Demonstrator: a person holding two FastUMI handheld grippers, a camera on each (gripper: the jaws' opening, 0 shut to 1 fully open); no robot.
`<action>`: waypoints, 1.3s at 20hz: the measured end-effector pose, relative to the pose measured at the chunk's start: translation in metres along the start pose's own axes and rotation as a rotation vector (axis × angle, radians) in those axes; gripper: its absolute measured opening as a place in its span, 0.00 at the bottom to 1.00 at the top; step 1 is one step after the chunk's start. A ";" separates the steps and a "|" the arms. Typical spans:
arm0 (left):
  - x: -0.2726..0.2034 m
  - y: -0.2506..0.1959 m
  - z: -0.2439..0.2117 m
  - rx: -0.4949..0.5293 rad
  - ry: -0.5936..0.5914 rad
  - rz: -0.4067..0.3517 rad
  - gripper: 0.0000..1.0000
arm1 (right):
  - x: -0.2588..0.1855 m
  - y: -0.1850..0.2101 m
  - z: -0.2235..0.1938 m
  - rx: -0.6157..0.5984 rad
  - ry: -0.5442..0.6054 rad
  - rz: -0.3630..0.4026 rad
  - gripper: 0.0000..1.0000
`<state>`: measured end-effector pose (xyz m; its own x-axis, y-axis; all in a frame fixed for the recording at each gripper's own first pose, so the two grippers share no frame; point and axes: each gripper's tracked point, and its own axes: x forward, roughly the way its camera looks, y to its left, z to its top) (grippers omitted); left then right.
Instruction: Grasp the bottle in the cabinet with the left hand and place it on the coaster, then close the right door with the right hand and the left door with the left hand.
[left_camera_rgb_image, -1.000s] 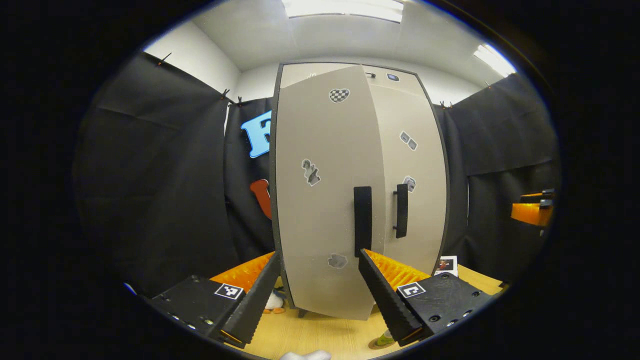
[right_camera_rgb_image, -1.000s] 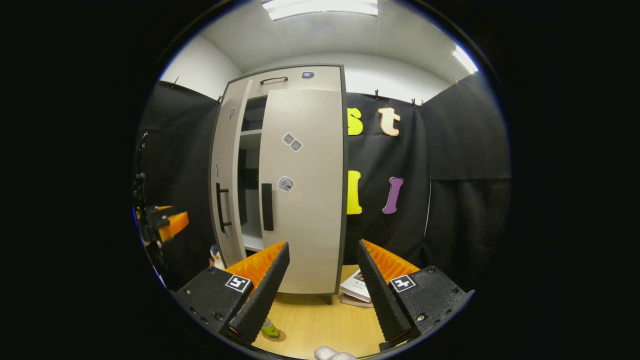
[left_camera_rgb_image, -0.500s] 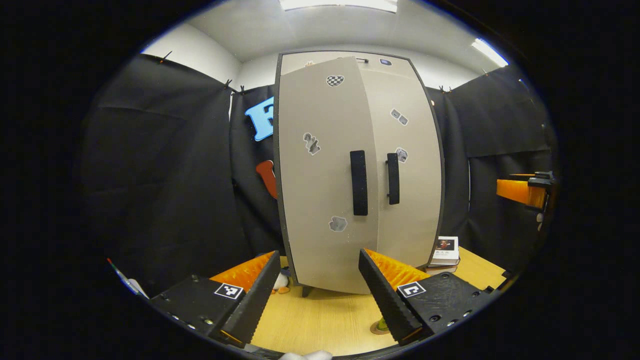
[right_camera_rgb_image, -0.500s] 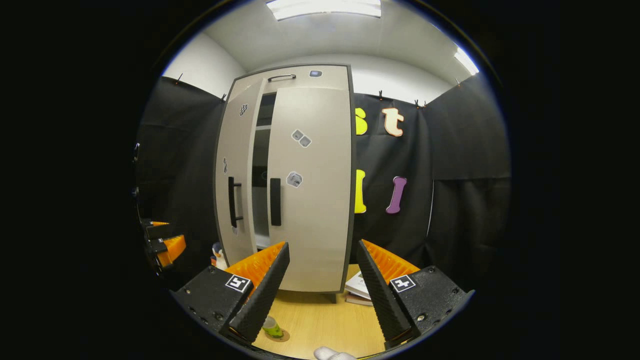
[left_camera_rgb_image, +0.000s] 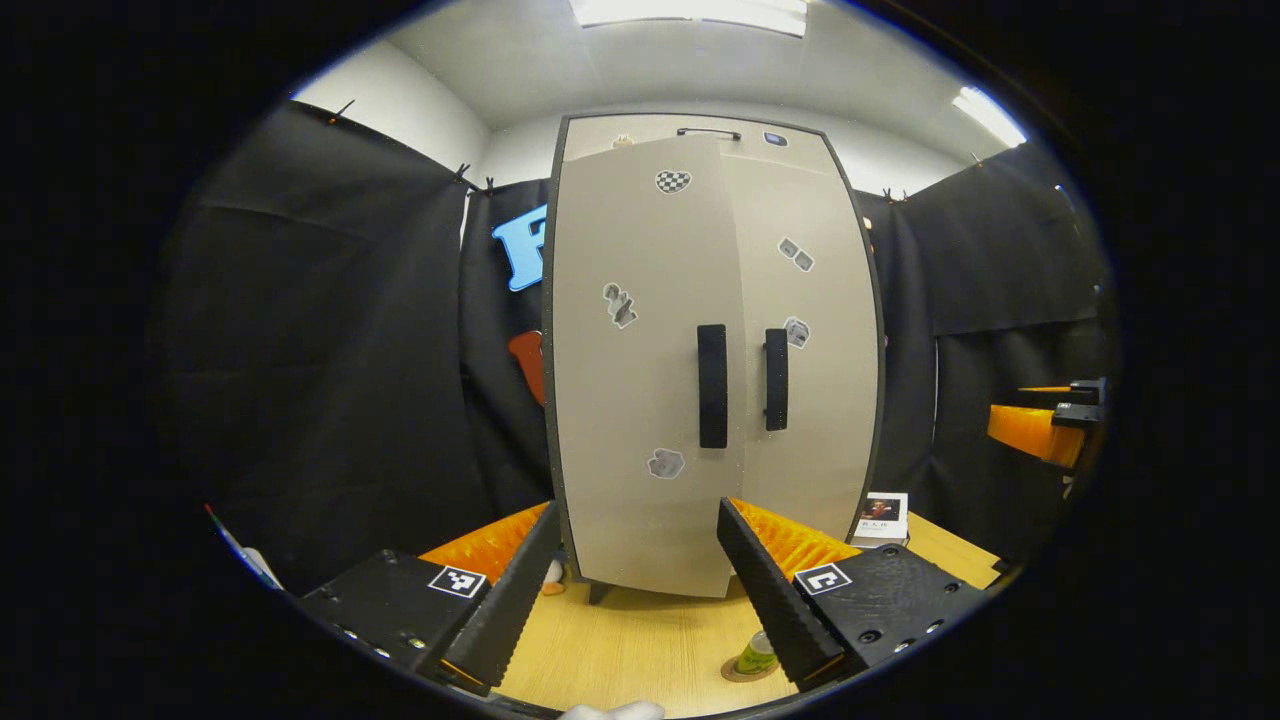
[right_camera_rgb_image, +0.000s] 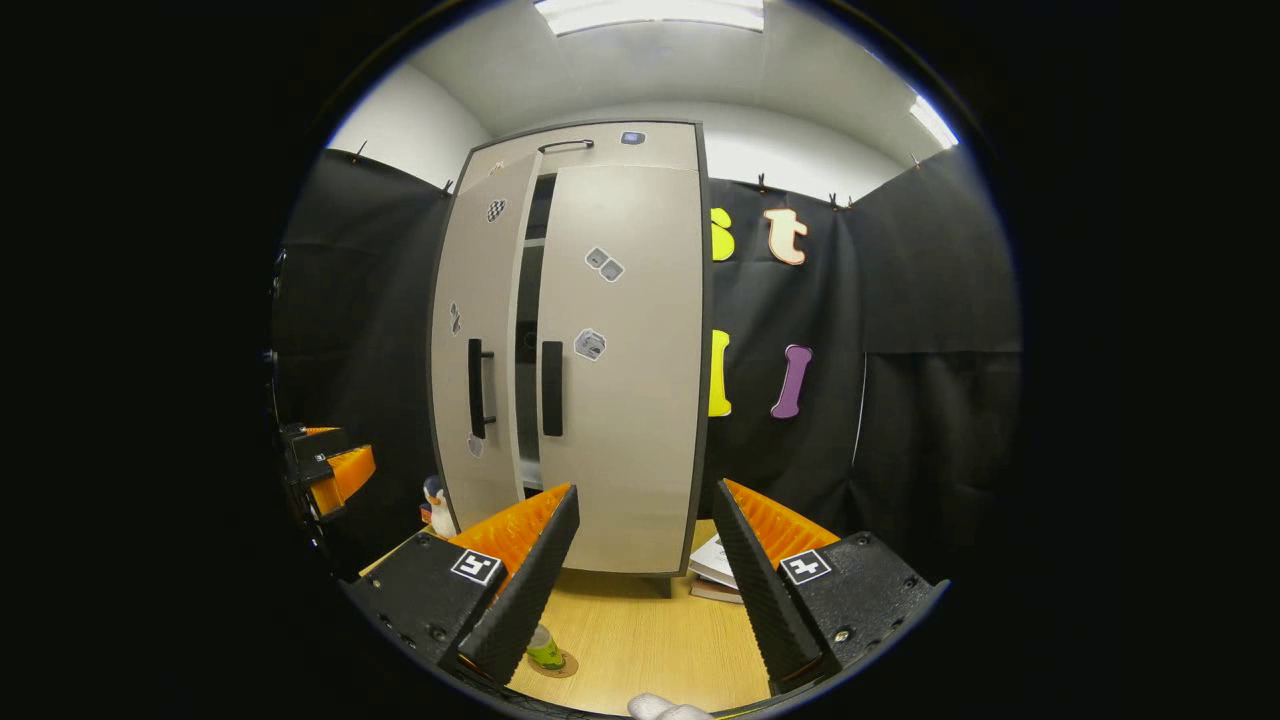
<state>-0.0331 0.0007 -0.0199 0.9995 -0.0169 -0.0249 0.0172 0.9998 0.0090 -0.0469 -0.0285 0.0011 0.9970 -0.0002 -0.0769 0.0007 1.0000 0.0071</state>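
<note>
The beige cabinet (left_camera_rgb_image: 700, 350) stands on the wooden table. Its right door (right_camera_rgb_image: 620, 370) is flush. Its left door (right_camera_rgb_image: 478, 340) stands slightly ajar, with a dark slit between the two doors. A small green bottle (left_camera_rgb_image: 757, 655) stands on a round coaster (left_camera_rgb_image: 738, 672) near the table's front; the bottle (right_camera_rgb_image: 544, 650) sits beside my right gripper's left finger. My left gripper (left_camera_rgb_image: 640, 590) is open and empty, a short way back from the left door (left_camera_rgb_image: 640, 360). My right gripper (right_camera_rgb_image: 640, 575) is open and empty, facing the right door. The left gripper (right_camera_rgb_image: 335, 470) also appears at the right view's left edge.
Books (right_camera_rgb_image: 715, 570) lie on the table at the cabinet's right foot. A small penguin toy (right_camera_rgb_image: 436, 497) stands at the cabinet's left foot. The right gripper (left_camera_rgb_image: 1045, 425) hangs at the far right of the left gripper view. Black cloth walls surround the table (right_camera_rgb_image: 640, 640).
The left door has swung nearly shut and the gap has narrowed. My left gripper has drawn back from it. My right gripper has hardly moved.
</note>
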 end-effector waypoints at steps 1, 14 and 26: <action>0.000 0.000 0.000 -0.002 0.001 -0.004 0.96 | 0.000 -0.001 0.000 0.004 0.003 -0.003 0.83; 0.000 -0.008 0.005 -0.015 -0.002 -0.024 0.96 | -0.008 -0.004 0.003 -0.010 -0.009 -0.006 0.83; 0.000 -0.003 0.004 -0.005 -0.002 0.012 0.96 | -0.009 0.002 0.006 -0.024 -0.011 0.007 0.83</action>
<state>-0.0331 -0.0019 -0.0157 0.9997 -0.0049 -0.0233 0.0050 1.0000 0.0045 -0.0557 -0.0264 0.0075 0.9978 0.0064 -0.0656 -0.0075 0.9998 -0.0159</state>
